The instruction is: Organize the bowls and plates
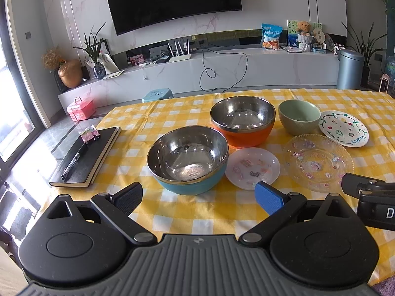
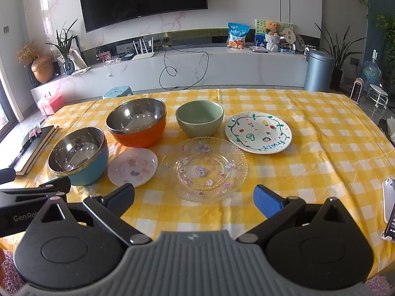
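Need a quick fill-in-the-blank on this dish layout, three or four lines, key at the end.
1. The bowl nearest the notebook has a ___ outside.
2. The green bowl stands beside the steel bowl with the ___ outside.
3. The word "fruity" is on the ___ plate.
4. Both the left gripper and right gripper are ___.

Missing words: blue; orange; white; open

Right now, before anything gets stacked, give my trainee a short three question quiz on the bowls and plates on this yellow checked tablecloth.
1. How many bowls stand on the yellow checked tablecloth?
2. True or false: the left gripper is shut on the steel-lined blue bowl.
3. Which plate lies nearest the right gripper: A, clear patterned glass plate; B, white painted plate; C, small frosted plate?

Key: 1. three. 2. false. 3. A.
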A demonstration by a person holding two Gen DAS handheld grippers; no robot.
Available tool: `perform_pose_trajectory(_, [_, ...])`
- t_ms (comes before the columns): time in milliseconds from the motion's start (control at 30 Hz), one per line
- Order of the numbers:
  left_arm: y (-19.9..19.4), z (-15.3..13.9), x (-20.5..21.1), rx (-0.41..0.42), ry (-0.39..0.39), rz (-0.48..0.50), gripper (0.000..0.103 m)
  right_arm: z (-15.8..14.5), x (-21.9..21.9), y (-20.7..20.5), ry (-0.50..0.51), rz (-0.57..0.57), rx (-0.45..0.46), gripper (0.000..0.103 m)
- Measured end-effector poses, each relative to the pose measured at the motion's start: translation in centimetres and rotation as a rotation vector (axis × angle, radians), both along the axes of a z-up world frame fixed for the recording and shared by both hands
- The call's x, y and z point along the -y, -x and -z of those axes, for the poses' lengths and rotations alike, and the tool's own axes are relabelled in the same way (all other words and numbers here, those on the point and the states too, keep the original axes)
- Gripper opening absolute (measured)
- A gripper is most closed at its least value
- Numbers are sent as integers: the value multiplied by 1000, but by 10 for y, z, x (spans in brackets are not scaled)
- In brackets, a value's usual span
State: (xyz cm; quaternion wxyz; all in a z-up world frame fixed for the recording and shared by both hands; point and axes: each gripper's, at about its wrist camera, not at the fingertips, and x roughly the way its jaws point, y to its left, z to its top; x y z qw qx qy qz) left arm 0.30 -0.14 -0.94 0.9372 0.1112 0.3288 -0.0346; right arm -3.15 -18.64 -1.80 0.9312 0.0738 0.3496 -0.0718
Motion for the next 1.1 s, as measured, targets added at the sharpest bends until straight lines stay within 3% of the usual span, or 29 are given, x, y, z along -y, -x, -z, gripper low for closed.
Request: perform_pose_trajectory(1100, [0, 8, 1, -16, 5, 0, 103, 6, -2, 0, 0, 0, -9, 100])
